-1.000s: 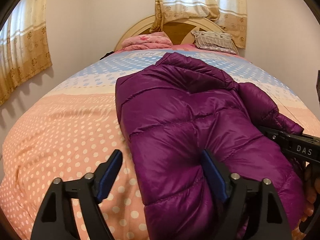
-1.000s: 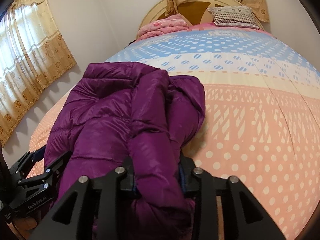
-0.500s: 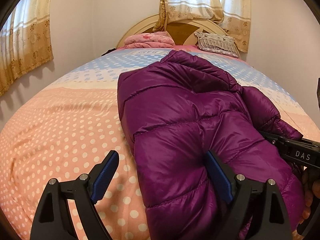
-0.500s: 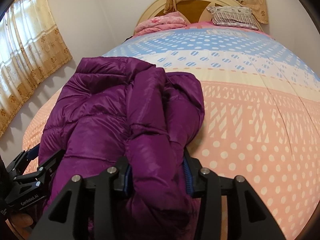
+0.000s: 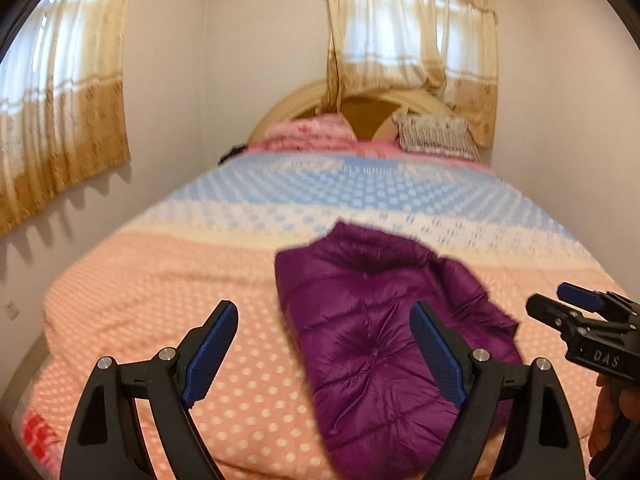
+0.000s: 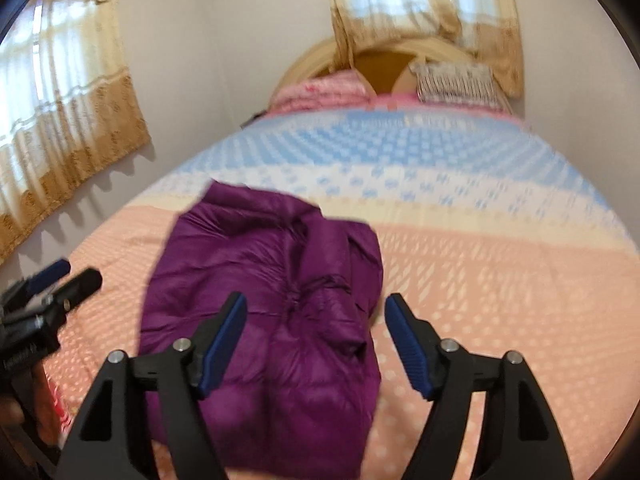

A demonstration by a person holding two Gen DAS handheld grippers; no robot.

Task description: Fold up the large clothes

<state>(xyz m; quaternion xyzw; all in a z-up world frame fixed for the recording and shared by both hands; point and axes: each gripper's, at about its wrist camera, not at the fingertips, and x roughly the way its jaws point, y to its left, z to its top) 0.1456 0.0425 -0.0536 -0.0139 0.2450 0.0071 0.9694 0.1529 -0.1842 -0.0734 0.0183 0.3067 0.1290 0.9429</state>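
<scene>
- My left gripper stands wide, its blue pads clear of everything; nothing is between them but air above the bed.
- My right gripper has just been opening its jaws and now also stands wide, with no cloth pinched between its blue pads.
- Both grippers hang above the near end of the bed, pointing down and toward the far headboard; each one shows at the edge of the other's view, the right one at the right of the left view, the left one at the left of the right view.
- The purple puffer jacket lies free on the bedspread, under and just beyond both grippers, folded into a long bundle that runs from near to far.
- A quilted sleeve or side panel lies folded over along the jacket's right edge.
- The bedspread is peach with white dots at the near end, then cream, then blue and white farther away.
- At the far end a pink folded blanket sits to the left and a striped pillow to the right, both against the rounded wooden headboard.
- Cream and gold curtains hang on the left wall and behind the headboard.
</scene>
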